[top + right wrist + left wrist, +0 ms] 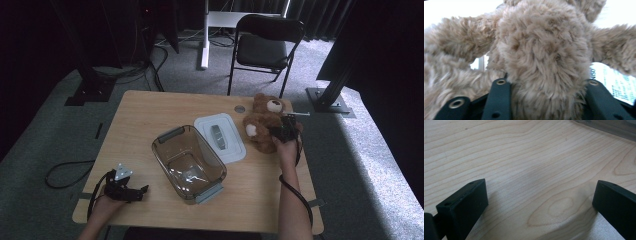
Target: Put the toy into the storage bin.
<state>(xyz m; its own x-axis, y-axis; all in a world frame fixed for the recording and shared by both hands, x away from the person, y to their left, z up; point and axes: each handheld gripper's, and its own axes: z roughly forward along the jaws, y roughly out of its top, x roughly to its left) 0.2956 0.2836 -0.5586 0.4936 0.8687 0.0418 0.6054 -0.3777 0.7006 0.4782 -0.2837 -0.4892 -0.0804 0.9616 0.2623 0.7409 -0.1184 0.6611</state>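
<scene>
A brown teddy bear lies on its back at the right side of the wooden table. My right gripper is on the bear's lower body. In the right gripper view the furry body bulges between the two black jaws, which press on it from both sides, so my right gripper is shut on the bear. My left gripper rests near the table's front left corner. Its jaws stand wide apart over bare wood in the left gripper view.
A clear plastic container with grey handles stands mid-table, its white lid lying flat beside it, next to the bear. A small metal disc sits behind the lid. A black folding chair stands beyond the table.
</scene>
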